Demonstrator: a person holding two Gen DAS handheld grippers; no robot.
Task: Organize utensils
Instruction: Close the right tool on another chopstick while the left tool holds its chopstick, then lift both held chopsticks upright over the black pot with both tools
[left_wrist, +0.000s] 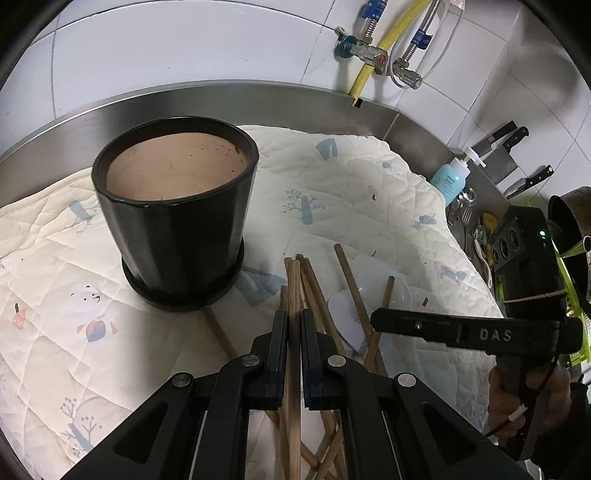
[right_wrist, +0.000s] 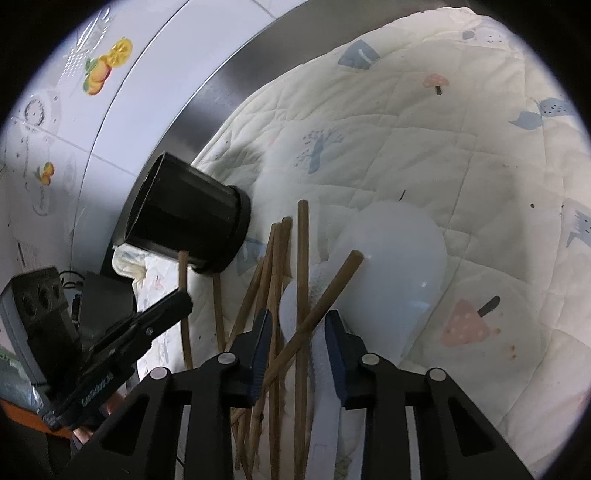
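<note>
My left gripper (left_wrist: 294, 319) is shut on one wooden chopstick (left_wrist: 294, 280), which runs straight out past its tips toward the black pot (left_wrist: 173, 206). The pot stands upright on its saucer, with nothing visible inside it. Several more chopsticks (left_wrist: 321, 291) lie crossed on the quilted cloth beside a white brush (left_wrist: 347, 325). In the right wrist view my right gripper (right_wrist: 297, 321) stands low over the pile, jaws partly apart around a few chopsticks (right_wrist: 302, 258) and the brush handle (right_wrist: 319, 365). Nothing there looks lifted. The left gripper (right_wrist: 183, 301) shows at the left.
A translucent white plastic bowl (right_wrist: 399, 266) lies against the pile. The steel backsplash (left_wrist: 258, 99) rims the cloth. At the right edge are a blue soap bottle (left_wrist: 448, 181), knives (left_wrist: 498, 147) on the wall and a sink with cutlery (left_wrist: 465, 210).
</note>
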